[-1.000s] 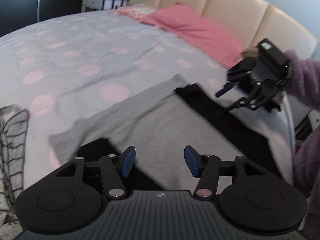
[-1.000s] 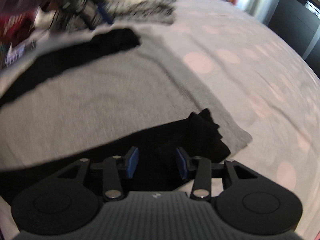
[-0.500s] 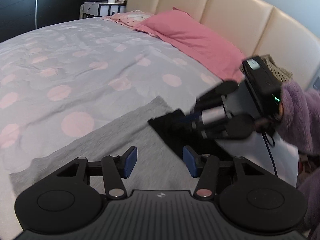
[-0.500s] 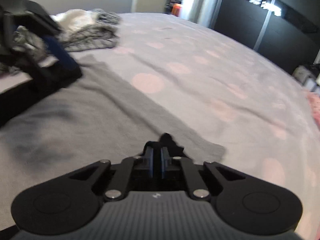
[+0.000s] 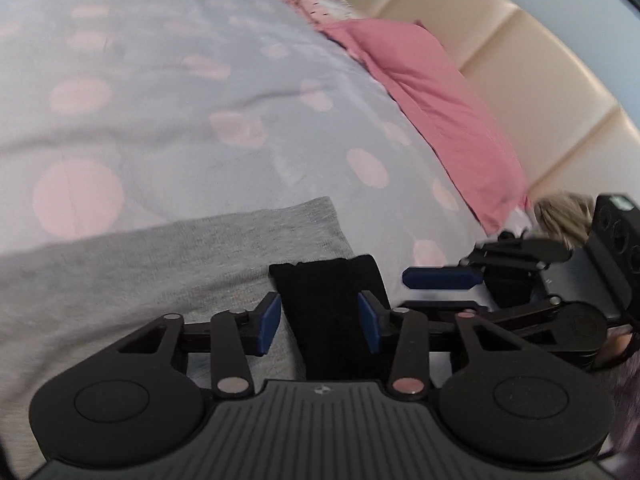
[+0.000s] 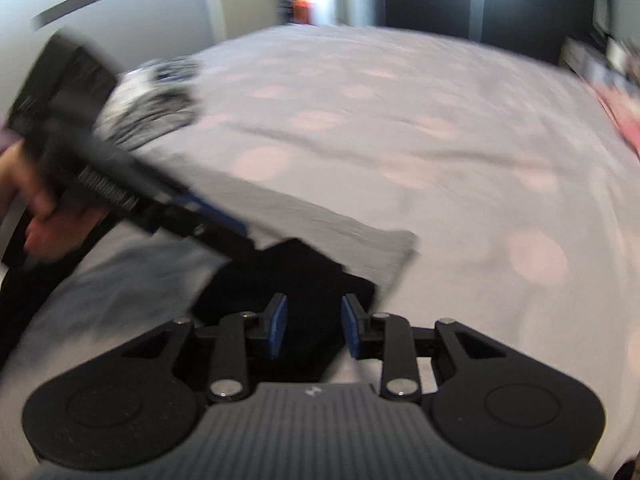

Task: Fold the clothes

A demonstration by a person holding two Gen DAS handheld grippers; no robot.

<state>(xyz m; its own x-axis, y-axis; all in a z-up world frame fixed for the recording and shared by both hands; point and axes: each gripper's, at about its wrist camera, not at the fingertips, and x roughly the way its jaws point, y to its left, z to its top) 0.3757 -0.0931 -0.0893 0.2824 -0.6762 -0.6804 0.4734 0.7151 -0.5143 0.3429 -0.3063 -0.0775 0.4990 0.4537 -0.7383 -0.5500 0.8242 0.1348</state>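
Black hand-held gripper [image 5: 319, 322], blue pads [image 5: 269, 323], silver rivets.

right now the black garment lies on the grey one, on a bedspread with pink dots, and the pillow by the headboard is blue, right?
One detail is wrong: the pillow by the headboard is pink, not blue, as the left wrist view shows. The rest holds: the black garment lies on the grey one, on a bedspread with pink dots.

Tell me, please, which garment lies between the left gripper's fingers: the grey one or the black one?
The black garment; the grey garment lies spread flat beside the left gripper.
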